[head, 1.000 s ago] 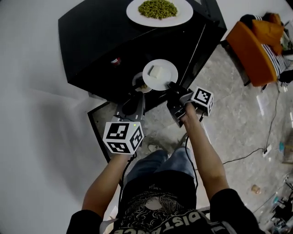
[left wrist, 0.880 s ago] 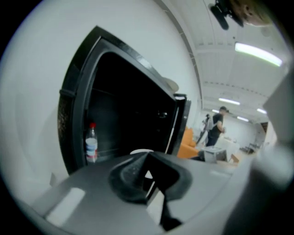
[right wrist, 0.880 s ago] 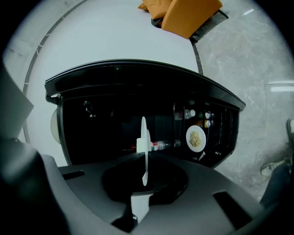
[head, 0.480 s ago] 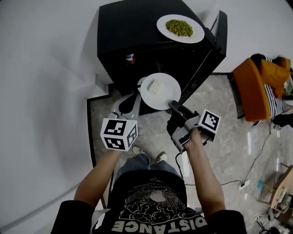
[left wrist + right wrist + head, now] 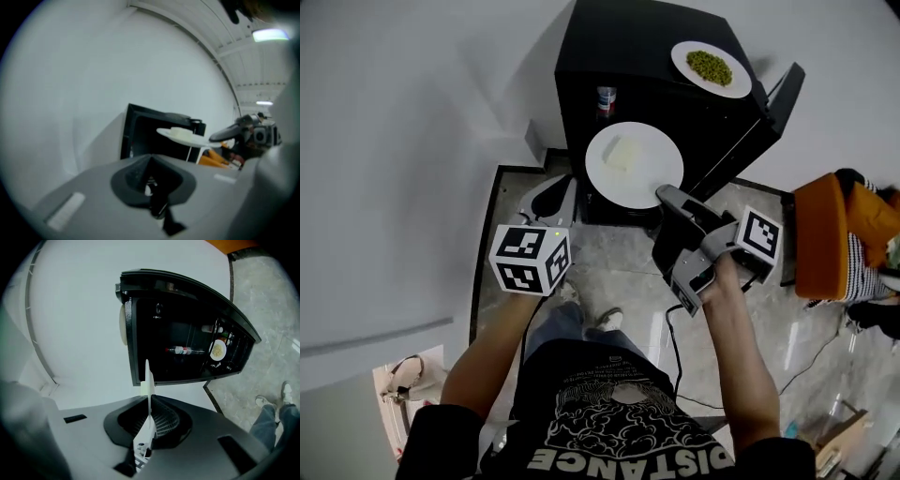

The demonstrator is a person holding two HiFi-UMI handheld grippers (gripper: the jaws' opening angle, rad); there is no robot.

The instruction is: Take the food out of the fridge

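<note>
White wall, grey stone floor, black fridge [image 5: 619, 37] with its door [image 5: 780, 94] swung open. Right gripper [image 5: 664, 194] is clamped on the rim of the white plate [image 5: 649, 180] carrying a pale block [image 5: 623, 152]. The plate is clear of the fridge, in the air in front of the opening, not set down. Left gripper [image 5: 555, 190] has its jaws together on nothing, just left of the plate. Plate of peas [image 5: 711, 67] already sits on the fridge top. Right gripper view shows a small dish of yellowish food [image 5: 218, 349] and a bottle [image 5: 185, 350] inside. My read: roughly midway. This plate needs a landing spot, and the dish is yet to come out.
</note>
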